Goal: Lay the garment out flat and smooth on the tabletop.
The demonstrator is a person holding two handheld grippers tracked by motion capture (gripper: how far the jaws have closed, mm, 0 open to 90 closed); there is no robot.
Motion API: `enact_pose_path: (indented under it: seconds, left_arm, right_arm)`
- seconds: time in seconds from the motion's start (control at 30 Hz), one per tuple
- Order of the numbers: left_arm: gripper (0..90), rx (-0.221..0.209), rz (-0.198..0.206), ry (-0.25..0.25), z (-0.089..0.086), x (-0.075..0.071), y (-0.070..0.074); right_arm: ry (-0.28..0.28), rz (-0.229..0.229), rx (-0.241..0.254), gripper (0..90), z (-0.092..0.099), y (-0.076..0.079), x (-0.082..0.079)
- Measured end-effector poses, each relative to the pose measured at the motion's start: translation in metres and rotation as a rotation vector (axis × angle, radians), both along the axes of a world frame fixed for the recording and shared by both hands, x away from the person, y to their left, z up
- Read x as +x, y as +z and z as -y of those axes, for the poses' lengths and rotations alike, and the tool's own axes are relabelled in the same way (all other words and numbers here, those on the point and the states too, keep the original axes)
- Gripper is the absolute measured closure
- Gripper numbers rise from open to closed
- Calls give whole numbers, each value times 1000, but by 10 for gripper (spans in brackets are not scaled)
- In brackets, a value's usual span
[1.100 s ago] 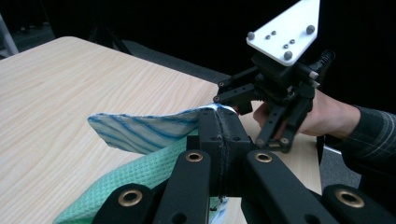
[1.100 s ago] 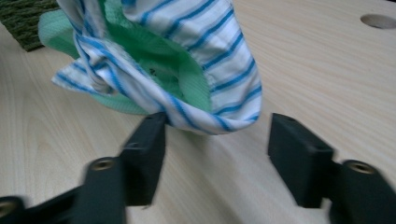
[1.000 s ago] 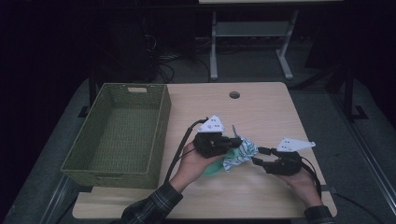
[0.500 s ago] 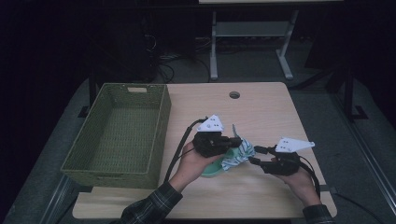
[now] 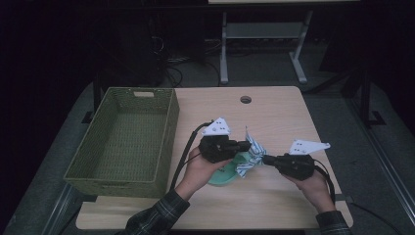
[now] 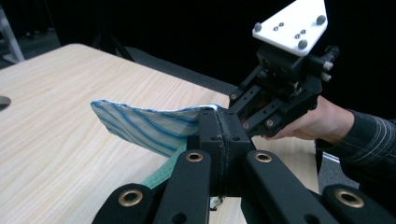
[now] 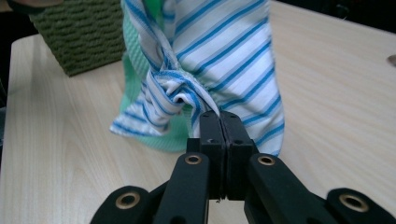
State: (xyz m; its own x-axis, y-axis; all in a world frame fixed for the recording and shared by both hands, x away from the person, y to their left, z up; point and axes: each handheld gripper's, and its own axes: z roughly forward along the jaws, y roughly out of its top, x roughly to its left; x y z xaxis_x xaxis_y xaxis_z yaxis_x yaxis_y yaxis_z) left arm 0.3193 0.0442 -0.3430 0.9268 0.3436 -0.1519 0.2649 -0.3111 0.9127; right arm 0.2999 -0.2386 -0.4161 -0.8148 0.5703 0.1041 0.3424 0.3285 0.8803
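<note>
The striped cloth (image 5: 253,155) hangs between the two tools just above the surface (image 5: 274,112), near its front edge, with a green cloth (image 5: 226,175) lying under it. The left tool (image 5: 244,145) is clamped on one edge of the striped cloth; the right tool (image 5: 265,158) has just been closing and now pinches a bunched corner. It looks like the start of a fold or a lift. Next, I'd guess, both hands must rise together and keep the fabric taut. The basket (image 5: 120,169) stands at the left, just beside the left hand (image 5: 201,169), empty and open. Little blocks the way, though the green cloth may drag along.
</note>
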Motion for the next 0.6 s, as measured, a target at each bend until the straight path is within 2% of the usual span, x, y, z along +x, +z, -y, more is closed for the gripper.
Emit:
enact_pose_path:
  seconds: [0.03,0.3,0.33,0.4,0.6]
  left_arm:
    - [895,0,0,0,0,0,0]
    - [895,-46,24,43,-12,5,15]
    - [895,-46,24,43,-12,5,15]
    - [896,-57,31,56,-16,6,19]
    - [896,-67,58,67,-24,4,28]
  right_arm:
    - [0,0,0,892,0,0,0]
    - [-2,-2,23,893,7,36,8]
    - [-2,-2,23,893,7,36,8]
    - [-9,19,19,893,7,49,11]
    - [-23,70,31,896,8,74,13]
